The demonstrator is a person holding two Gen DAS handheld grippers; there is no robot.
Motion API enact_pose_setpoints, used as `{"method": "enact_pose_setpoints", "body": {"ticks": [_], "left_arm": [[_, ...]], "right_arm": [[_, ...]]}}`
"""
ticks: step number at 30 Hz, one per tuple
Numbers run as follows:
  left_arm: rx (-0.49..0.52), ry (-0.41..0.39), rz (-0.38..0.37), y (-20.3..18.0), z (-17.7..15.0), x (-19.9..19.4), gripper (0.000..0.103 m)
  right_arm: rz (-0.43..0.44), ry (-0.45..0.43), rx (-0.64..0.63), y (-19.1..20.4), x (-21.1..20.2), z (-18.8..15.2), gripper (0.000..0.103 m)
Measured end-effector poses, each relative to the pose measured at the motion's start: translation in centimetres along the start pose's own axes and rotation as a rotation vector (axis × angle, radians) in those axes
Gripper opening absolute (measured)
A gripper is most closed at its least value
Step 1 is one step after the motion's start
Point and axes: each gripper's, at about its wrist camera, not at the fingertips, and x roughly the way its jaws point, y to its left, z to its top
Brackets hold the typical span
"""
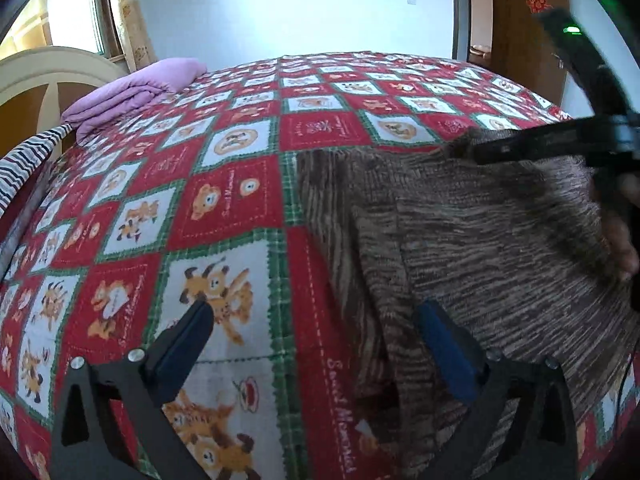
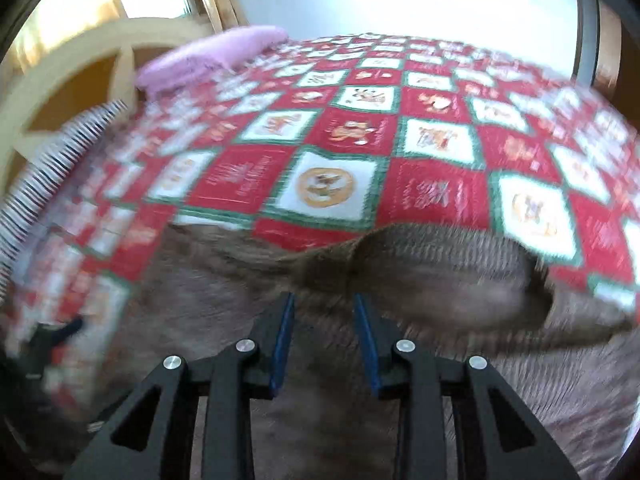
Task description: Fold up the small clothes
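A brown striped knit garment (image 1: 500, 232) lies spread on the red, white and green patchwork bedspread (image 1: 232, 200), with a folded flap along its left side. My left gripper (image 1: 316, 312) stands wide open low over its left edge, one finger above the bedspread and the other above the knit, with nothing pinched. The right gripper (image 1: 480, 151) reaches in from the right over the garment's far edge, a hand behind it. In the blurred right wrist view, my right gripper (image 2: 324, 304) hovers over the garment (image 2: 440, 272) near a raised fold, its jaws a little apart with a gap between the pads.
A folded purple blanket (image 1: 132, 92) lies at the bed's far left corner. A striped cloth (image 1: 24, 160) hangs at the left edge by the cream headboard (image 1: 48, 68). A wooden door (image 1: 520, 20) stands behind the bed on the right.
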Motion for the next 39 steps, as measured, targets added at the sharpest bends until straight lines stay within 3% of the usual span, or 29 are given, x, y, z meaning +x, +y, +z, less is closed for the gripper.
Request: {"method": "enact_pose_setpoints", "body": {"ticks": [6, 9, 11, 12, 13, 16, 20, 22, 23, 24, 27, 32, 34, 39], "left_arm": [[-0.047, 0.022, -0.031, 0.6, -0.1, 0.5, 0.103], [-0.107, 0.045, -0.057, 1.6, -0.3, 0.8, 0.103], [-0.134, 0.046, -0.072, 2.0, -0.4, 0.8, 0.103], [-0.133, 0.046, -0.073, 1.9, -0.5, 0.8, 0.103], [-0.128, 0.046, -0.070, 1.8, -0.5, 0.8, 0.103], [-0.118, 0.042, -0.064, 1.5, -0.5, 0.8, 0.103], [-0.123, 0.041, -0.065, 1.6, -0.6, 0.7, 0.103], [-0.114, 0.038, -0.057, 1.5, -0.7, 0.7, 0.103], [-0.112, 0.037, -0.056, 1.5, -0.7, 0.6, 0.103], [-0.110, 0.036, -0.059, 1.4, -0.7, 0.6, 0.103], [-0.128, 0.025, -0.087, 1.9, -0.8, 0.3, 0.103], [-0.151, 0.020, -0.085, 2.1, -0.8, 0.3, 0.103], [-0.140, 0.021, -0.074, 2.1, -0.8, 0.4, 0.103], [-0.135, 0.023, -0.068, 2.1, -0.7, 0.5, 0.103]], "right_arm": [[-0.016, 0.046, -0.113, 0.9, -5.0, -6.2, 0.034], [-0.076, 0.019, -0.146, 0.0, -7.8, -9.7, 0.037], [-0.122, 0.004, -0.146, -1.4, -8.3, -10.7, 0.061], [-0.173, 0.007, -0.140, -2.3, -8.4, -11.5, 0.062], [-0.206, 0.024, -0.123, -3.6, -8.0, -12.2, 0.062], [-0.156, -0.037, -0.077, -6.0, -8.9, -12.5, 0.061], [-0.104, -0.134, 0.209, -12.7, -11.9, -10.6, 0.061], [-0.193, -0.125, 0.260, -15.2, -11.9, -9.6, 0.059], [-0.234, -0.080, 0.287, -16.7, -11.2, -9.3, 0.047], [-0.247, -0.032, 0.340, -18.7, -10.3, -9.4, 0.041], [-0.263, -0.052, 0.375, -21.0, -10.5, -9.8, 0.039], [-0.316, -0.077, 0.313, -18.1, -12.0, -10.4, 0.041], [-0.286, -0.096, 0.245, -14.7, -13.2, -11.0, 0.041], [-0.113, -0.105, -0.018, -3.2, -13.2, -11.9, 0.056]]}}
